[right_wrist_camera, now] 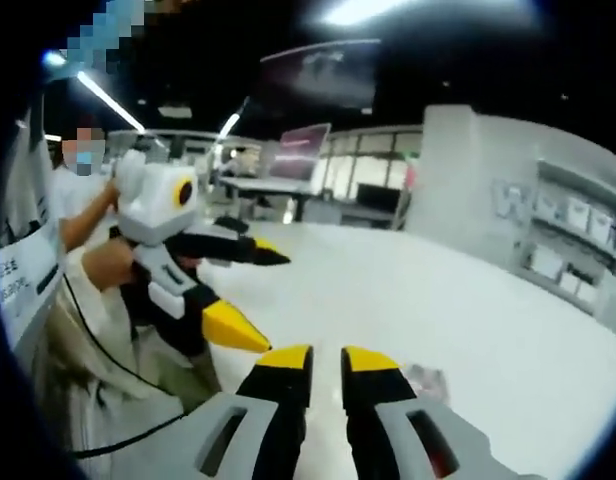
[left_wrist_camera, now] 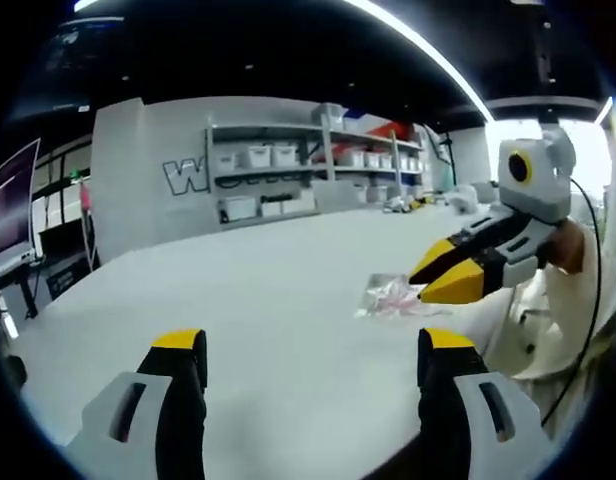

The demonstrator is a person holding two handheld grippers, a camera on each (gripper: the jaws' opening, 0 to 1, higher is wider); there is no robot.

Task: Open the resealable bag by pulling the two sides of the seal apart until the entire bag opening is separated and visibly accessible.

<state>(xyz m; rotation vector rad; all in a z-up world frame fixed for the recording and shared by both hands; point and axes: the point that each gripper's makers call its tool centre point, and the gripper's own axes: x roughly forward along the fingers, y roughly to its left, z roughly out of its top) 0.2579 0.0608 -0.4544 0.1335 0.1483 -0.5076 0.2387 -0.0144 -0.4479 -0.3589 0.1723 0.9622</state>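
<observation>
White table [left_wrist_camera: 268, 290], shelves [left_wrist_camera: 308, 170], perhaps bins

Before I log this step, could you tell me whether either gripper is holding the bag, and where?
Neither. The left gripper is open and empty; the right gripper grips nothing; the bag lies on the table.

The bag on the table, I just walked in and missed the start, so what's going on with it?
A person holds a gripper in each hand over a white table. The bag, clear with something pinkish inside, lies flat on the table, and nothing grips it. The right gripper hangs close above it with its jaws nearly together. The left gripper is wide open, further from the bag. The seal looks untouched, so opening has not begun.
</observation>
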